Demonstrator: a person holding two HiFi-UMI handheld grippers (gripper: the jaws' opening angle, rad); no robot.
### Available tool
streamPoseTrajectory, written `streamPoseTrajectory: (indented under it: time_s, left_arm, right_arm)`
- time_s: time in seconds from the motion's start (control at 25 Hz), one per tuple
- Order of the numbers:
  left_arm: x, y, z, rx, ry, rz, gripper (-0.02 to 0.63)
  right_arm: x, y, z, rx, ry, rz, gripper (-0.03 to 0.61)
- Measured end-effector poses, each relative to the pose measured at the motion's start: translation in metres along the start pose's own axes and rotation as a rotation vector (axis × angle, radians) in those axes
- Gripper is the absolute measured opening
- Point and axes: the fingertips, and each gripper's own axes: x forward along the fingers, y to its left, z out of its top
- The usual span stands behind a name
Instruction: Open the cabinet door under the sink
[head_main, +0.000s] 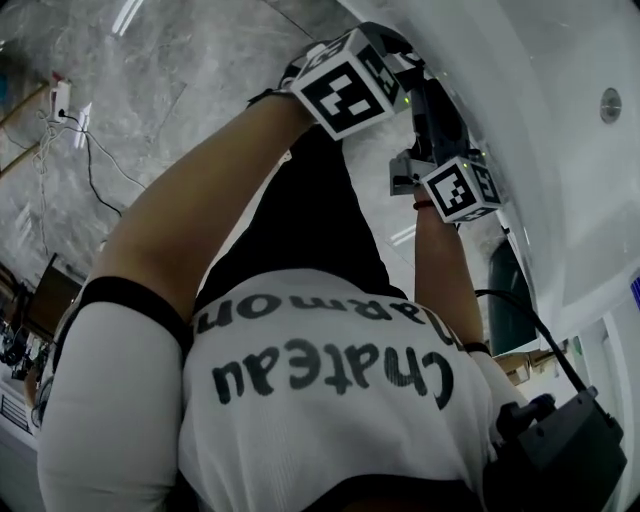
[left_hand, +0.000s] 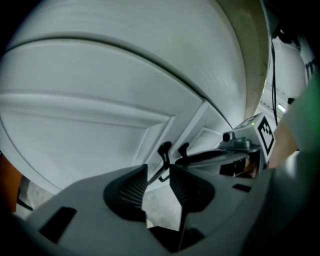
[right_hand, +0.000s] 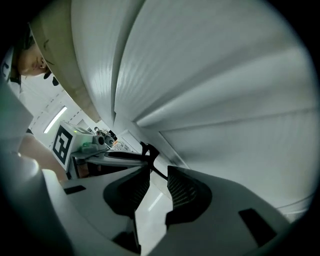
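The white cabinet door (left_hand: 90, 95) lies close ahead of both grippers, and its panel fills most of the left gripper view and the right gripper view. Two slim black handles (left_hand: 164, 153) are set side by side on it. The left gripper (left_hand: 158, 170) is held with its jaws spread wide and nothing between the pads, and one handle is lined up just beyond the gap. The right gripper (right_hand: 159, 172) is also parted, more narrowly, with a handle (right_hand: 148, 151) just ahead of its tips and not pinched. The main risk is judged to be a missed or shallow bite. Because the handle is thin, a closure made slightly off line could catch only its edge and be lost as soon as the door is pulled. The two grippers are crowded near each other, so a knock between them is also possible, and a slanted pull could let the pads slide along the bar.
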Motion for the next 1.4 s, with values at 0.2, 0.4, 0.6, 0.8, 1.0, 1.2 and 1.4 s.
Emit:
streamPoseTrajectory:
  time_s: [0.2, 0.4, 0.6, 0.8, 1.0, 1.2, 1.4]
  left_arm:
    - [0.0, -0.006, 0.005, 0.1, 0.006, -0.015, 0.086]
    - [0.006, -0.007, 0.002, 0.255, 0.075, -0.001, 0.078]
    - [0.01, -0.009, 0.002, 0.4, 0.1, -0.001, 0.057]
    - [0.008, -0.008, 0.0, 0.409, 0.108, -0.042, 0.049]
    - [0.011, -0.013, -0.006, 0.449, 0.132, -0.074, 0.048]
    - [0.01, -0.017, -0.015, 0.47, 0.157, -0.094, 0.048]
    - [0.004, -0.021, -0.027, 0.496, 0.199, -0.12, 0.048]
  right_arm:
    - [0.0, 0.004, 0.001, -0.057, 0.008, 0.002, 0.094]
    - [0.001, 0.004, -0.002, -0.107, 0.027, 0.004, 0.08]
    - [0.002, 0.004, -0.001, -0.117, 0.023, 0.007, 0.075]
    - [0.004, 0.004, -0.001, -0.171, 0.049, 0.013, 0.091]
    - [0.002, 0.002, -0.007, -0.27, 0.12, 0.034, 0.1]
    - [-0.001, 0.004, -0.015, -0.309, 0.168, 0.045, 0.11]
    - [-0.003, 0.006, -0.024, -0.329, 0.205, 0.063, 0.123]
